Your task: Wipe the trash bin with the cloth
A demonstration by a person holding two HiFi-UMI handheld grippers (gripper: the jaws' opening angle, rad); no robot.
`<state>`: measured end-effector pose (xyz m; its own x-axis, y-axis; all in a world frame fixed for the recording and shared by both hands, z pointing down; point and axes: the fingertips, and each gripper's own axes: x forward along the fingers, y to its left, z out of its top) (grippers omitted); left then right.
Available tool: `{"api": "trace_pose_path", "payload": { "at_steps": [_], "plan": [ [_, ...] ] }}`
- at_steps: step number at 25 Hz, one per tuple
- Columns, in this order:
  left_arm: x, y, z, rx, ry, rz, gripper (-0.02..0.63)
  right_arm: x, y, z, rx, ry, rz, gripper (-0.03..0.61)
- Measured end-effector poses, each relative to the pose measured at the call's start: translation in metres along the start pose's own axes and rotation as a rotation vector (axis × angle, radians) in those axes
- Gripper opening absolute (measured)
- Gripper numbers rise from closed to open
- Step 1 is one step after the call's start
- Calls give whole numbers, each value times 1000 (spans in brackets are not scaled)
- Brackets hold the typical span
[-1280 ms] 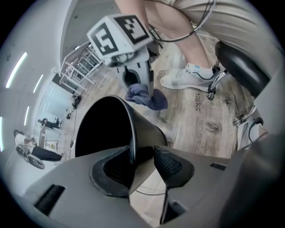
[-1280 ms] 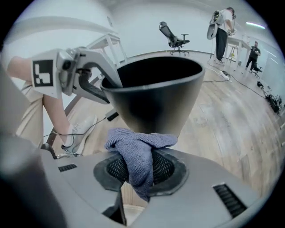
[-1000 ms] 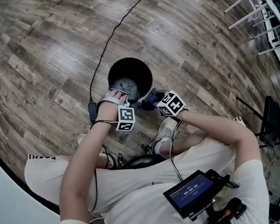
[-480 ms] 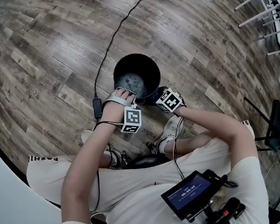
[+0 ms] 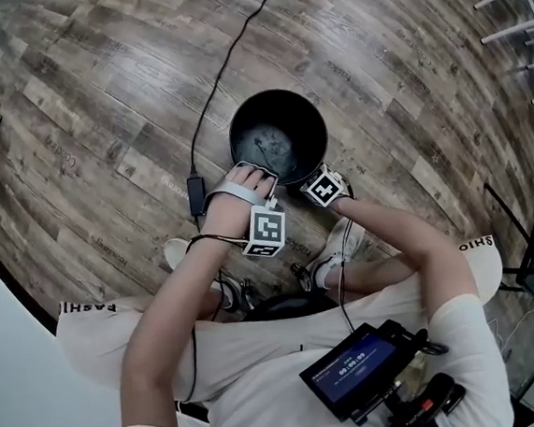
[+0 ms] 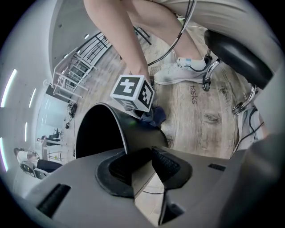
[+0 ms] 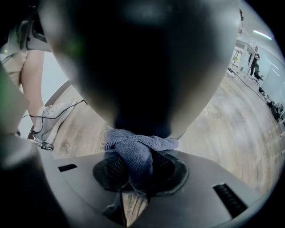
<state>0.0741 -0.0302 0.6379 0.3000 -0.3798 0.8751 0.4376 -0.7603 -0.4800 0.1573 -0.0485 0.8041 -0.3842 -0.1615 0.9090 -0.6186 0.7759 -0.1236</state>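
1. While narrowed to a pinch, the left gripper (image 6: 149, 156) clamps the trash bin (image 6: 133, 129) wall at its rim, one pad inside, one outside.
2. Right gripper (image 7: 136, 167) jaws grip the bunched blue cloth (image 7: 138, 147), which is pressed against the trash bin's outer wall.
3. Trash bin stands upright on the wood floor (image 5: 95, 84).

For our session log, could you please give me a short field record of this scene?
bin: black trash bin, upright on wooden floor
left gripper: clamped on the bin's rim
right gripper: shut on the blue-grey cloth
cloth position: against the bin's outer wall
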Motion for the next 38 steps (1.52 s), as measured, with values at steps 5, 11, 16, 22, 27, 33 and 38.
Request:
{"api": "trace_pose_path", "payload": {
  "at_steps": [5, 11, 16, 22, 27, 33, 38],
  "plan": [
    [0, -1, 1, 0, -5, 6, 129, 21, -6, -10, 14, -5, -30, 95],
    [4, -1, -2, -13, 17, -11, 133, 18, -6, -8, 57, 45, -63, 95],
    [3, 2, -4, -51, 29, 38, 153, -11, 9, 1, 104, 8, -56, 96],
    [7, 3, -24, -45, 74, 42, 183, -80, 27, 35, 156, -83, -4, 95],
    [10, -14, -13, 34, 64, -41, 166, -145, 45, 52, 155, -151, 34, 95],
    [9, -18, -14, 73, 86, -31, 149, -161, 43, 73, 213, -225, 27, 95],
    [11, -14, -15, 76, 92, -12, 146, -128, 39, 63, 133, -183, 5, 95]
  ]
}}
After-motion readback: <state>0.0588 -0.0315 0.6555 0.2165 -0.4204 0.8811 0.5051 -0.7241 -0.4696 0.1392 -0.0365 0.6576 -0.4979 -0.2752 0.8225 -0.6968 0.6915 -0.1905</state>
